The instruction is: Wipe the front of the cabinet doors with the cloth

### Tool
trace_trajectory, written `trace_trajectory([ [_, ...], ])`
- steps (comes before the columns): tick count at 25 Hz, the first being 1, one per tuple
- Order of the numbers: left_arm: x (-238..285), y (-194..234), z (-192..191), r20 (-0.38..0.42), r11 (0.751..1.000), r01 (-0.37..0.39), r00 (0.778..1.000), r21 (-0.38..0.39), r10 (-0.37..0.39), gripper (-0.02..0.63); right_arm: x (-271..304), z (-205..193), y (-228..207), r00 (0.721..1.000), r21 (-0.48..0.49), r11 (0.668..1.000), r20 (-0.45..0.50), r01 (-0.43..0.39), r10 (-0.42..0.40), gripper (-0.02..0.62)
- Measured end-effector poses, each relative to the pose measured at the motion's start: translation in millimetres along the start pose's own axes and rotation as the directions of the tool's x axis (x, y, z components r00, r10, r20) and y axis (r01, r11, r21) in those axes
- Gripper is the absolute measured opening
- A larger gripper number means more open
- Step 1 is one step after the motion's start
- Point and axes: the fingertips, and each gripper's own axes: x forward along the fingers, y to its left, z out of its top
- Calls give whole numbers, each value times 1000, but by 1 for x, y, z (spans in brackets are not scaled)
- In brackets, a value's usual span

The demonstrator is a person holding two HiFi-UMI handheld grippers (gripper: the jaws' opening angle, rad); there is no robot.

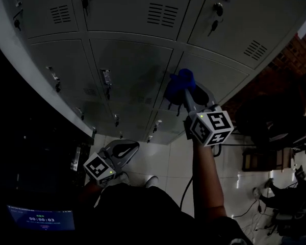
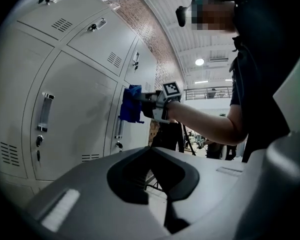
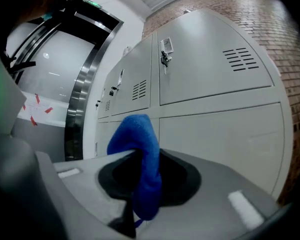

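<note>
Right gripper view | right gripper (image 3: 138, 199) pinches cloth (image 3: 139, 136) (blue) by cabinet doors (image 3: 220, 139)

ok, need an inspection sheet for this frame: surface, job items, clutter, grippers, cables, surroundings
Surface: grey metal cabinet doors, all shut.
Job's things: blue cloth, bunched, held up at a door front.
Clutter: nothing seen.
Grippers: right hand-held gripper shut on the cloth; left hand-held gripper low, away from the doors, jaws together, empty.
Cables: thin cable beside the right forearm.
Surroundings: white tiled floor, red brick wall, dark screen showing a timer.
</note>
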Motion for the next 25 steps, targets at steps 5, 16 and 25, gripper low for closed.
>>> trace_trajectory([
  [5, -1, 9, -1, 0, 1000, -24, 1000, 0, 24, 0, 24, 15, -15, 1000, -5, 1000, 7, 12, -12, 67],
  [16, 11, 16, -2, -4, 1000, -22, 1000, -5, 22, 0, 40, 22, -32, 1000, 2, 1000, 2, 20, -20, 67],
  [25, 28, 12, -2, -1, 1000, 15, 1000, 0, -15, 0, 17, 21, -65, 995, -3, 995, 1, 103, -103, 67],
])
